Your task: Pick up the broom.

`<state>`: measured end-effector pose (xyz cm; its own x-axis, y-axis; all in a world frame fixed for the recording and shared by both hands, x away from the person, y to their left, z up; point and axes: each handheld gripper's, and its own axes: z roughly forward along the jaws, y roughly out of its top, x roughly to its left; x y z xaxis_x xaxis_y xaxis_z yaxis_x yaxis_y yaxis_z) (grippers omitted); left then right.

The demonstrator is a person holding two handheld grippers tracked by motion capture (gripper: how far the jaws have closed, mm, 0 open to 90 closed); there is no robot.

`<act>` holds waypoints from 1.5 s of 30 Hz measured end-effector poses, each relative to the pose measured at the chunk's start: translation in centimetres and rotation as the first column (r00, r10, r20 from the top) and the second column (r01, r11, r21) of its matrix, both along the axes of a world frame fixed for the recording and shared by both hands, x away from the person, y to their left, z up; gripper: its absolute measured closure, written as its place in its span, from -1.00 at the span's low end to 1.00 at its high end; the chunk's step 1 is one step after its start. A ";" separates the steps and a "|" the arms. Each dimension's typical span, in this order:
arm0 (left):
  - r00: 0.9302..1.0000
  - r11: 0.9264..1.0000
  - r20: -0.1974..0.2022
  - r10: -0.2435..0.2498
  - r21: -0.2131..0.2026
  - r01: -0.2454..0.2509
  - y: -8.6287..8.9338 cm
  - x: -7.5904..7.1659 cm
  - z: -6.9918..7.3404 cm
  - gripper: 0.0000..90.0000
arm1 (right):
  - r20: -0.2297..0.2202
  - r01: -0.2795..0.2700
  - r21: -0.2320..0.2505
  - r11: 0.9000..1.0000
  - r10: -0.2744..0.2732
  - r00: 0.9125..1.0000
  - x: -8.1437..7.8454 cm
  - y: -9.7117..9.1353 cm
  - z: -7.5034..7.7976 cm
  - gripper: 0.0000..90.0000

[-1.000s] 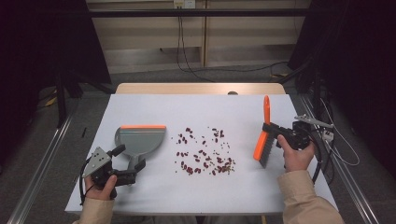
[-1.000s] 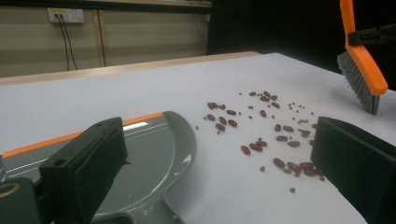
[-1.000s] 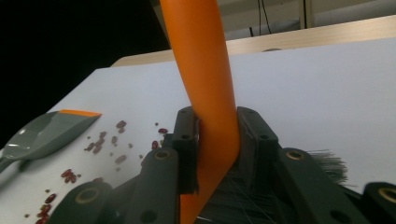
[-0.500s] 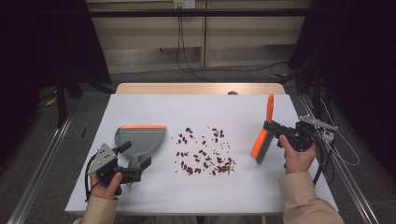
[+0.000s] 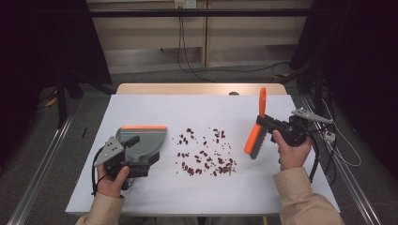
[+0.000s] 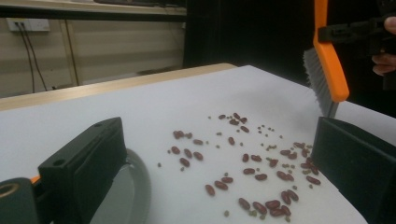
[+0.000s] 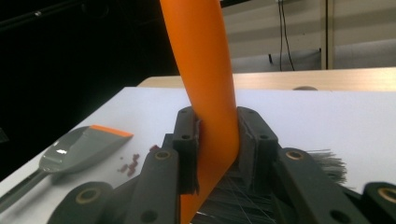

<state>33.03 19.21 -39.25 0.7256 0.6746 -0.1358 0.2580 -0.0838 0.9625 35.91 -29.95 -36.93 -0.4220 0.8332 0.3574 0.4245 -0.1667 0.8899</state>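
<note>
High view, right gripper (image 5: 268,123) fingers clamped on upright orange brush (image 5: 256,132), left gripper (image 5: 133,157) fingers gripping dustpan (image 5: 143,140) handle.

I see an orange hand brush (image 5: 256,130) with grey bristles raised clear of the white table on my right side, tilted so its handle points up and away and its bristle end hangs low toward the spill. From the right gripper view its orange handle (image 7: 205,84) stands nearly upright with the bristles spreading below. My grey dustpan (image 5: 141,143) with an orange front lip sits on the left, its lip facing away from me, its handle toward me. Between the two lie scattered dark red beans (image 5: 204,152), mixed with a few small greenish ones (image 6: 268,128), loose on the table.
</note>
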 end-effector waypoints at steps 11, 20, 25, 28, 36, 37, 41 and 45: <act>0.996 0.996 -0.012 -0.088 0.020 0.088 -3.3 0.9 -0.2 -0.93 | 0.012 -0.050 0.004 0.999 0.050 0.999 1.1 3.5 1.5 0.58; 0.986 0.987 -0.050 -0.159 0.009 0.159 -5.9 2.0 -0.4 -0.89 | 0.020 -0.083 0.007 0.997 0.083 0.996 1.6 6.4 1.9 0.58; 0.981 0.981 -0.049 -0.189 0.030 0.190 -7.3 2.3 -0.4 -0.83 | 0.027 -0.095 0.006 0.995 0.095 0.995 1.8 7.6 1.9 0.58; 0.978 0.979 -0.057 -0.201 0.024 0.203 -8.1 2.3 -0.5 -0.80 | 0.029 -0.109 -0.007 0.994 0.109 0.994 2.0 8.4 1.9 0.58; 0.969 0.971 -0.066 -0.237 0.017 0.239 -9.8 2.3 -0.4 -0.77 | 0.031 -0.127 -0.035 0.991 0.128 0.991 2.1 10.4 2.0 0.58; 0.969 0.971 -0.065 -0.238 0.013 0.239 -9.9 2.4 -0.4 -0.75 | 0.032 -0.132 -0.038 0.991 0.133 0.991 2.1 10.7 2.1 0.58; 0.969 0.972 -0.079 -0.234 0.000 0.235 -10.4 2.5 -0.4 -0.70 | 0.039 -0.140 -0.056 0.989 0.142 0.989 2.2 11.8 2.4 0.58; 0.967 0.971 -0.093 -0.239 0.004 0.240 -10.6 2.7 -0.6 -0.63 | 0.047 -0.148 -0.063 0.987 0.151 0.987 2.1 12.8 2.5 0.58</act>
<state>35.73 8.57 -39.86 0.8513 0.4850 -0.2002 0.3153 -0.1680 0.9340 38.04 -17.18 -34.44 -0.5599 0.7782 0.2844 0.3946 -0.0515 0.9174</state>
